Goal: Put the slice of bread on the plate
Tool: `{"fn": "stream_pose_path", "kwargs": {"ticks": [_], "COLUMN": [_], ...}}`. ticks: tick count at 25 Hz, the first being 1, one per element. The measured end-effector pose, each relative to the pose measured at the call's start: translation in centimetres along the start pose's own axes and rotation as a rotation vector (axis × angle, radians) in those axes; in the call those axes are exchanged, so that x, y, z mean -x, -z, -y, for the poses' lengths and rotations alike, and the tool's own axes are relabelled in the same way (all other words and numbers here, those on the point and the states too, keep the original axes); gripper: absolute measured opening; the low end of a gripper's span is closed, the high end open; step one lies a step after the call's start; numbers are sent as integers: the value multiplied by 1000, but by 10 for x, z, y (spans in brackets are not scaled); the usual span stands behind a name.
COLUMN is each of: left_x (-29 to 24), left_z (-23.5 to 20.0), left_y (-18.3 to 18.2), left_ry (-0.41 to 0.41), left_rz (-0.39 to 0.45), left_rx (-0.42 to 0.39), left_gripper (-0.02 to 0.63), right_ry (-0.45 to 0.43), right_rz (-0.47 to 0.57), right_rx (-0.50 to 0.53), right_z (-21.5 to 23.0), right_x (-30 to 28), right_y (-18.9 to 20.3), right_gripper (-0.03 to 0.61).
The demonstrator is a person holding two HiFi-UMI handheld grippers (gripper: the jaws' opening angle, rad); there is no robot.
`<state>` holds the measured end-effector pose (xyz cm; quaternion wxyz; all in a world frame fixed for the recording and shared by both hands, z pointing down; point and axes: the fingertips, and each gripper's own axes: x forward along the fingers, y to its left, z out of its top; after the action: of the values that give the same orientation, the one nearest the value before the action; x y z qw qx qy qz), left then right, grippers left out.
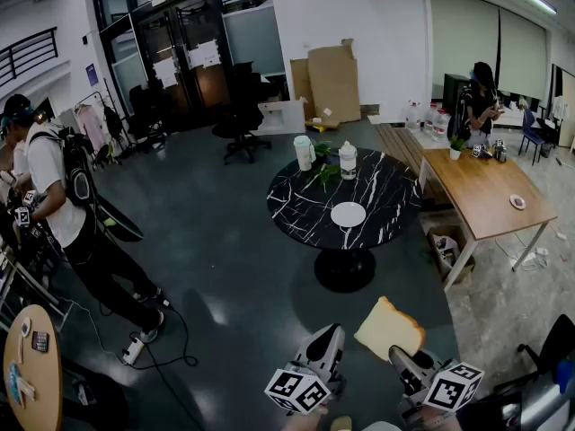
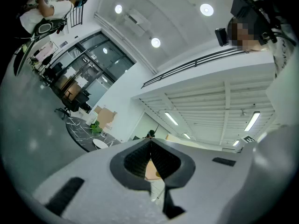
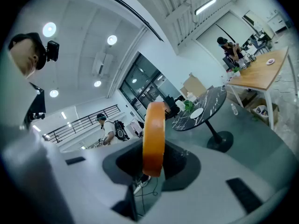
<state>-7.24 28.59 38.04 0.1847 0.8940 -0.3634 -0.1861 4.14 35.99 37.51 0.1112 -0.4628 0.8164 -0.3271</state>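
A slice of bread [image 1: 388, 328] with an orange-brown crust stands upright between the jaws of my right gripper [image 1: 403, 363], which is shut on it; in the right gripper view the bread [image 3: 153, 139] shows edge-on. My left gripper [image 1: 326, 341] is held beside it at the bottom of the head view, its jaws shut with nothing between them [image 2: 150, 158]. The white plate [image 1: 348, 215] lies on the round black marble table [image 1: 296, 206] some way ahead of both grippers; it also shows small as the plate [image 3: 197, 112] in the right gripper view and the plate [image 2: 99, 143] in the left gripper view.
A white jug [image 1: 303, 152], a white jar [image 1: 348, 160] and a green plant [image 1: 323, 174] stand at the table's far side. A wooden table [image 1: 485, 191] is to the right, with a person [image 1: 476, 106] behind it. Another person [image 1: 63, 209] stands at left; cables [image 1: 171, 348] lie on the floor.
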Motion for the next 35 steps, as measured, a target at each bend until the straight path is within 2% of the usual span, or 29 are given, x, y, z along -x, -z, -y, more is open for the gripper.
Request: {"fn": "stream_pose_path", "kwargs": {"ticks": [8,14,18,25,35], "left_x": [-31,-52,-77,-142,-206], "left_z": [-30,-67,-83,-96,-124], "left_y": [-4,-10,-17,-25,-21], "left_ry": [-11,-63,-84,-76,-115], "left_rz": [9,22,21,35,38], "left_rx": [4,-2,-19,-42,-34], "left_gripper": [4,5,5,5,5], "right_ry": [9,-28,-50,-64,-84], "right_rz": [-13,-40,-43,-45,-71], "right_rx": [-10,-16,-26,-38,-47], "right_z": [26,44,60,100,143], "right_x": [-36,-79,-104,-134,-171], "right_y": [-16,-30,-51,-94,-136], "right_gripper": [89,89,90,89,89]}}
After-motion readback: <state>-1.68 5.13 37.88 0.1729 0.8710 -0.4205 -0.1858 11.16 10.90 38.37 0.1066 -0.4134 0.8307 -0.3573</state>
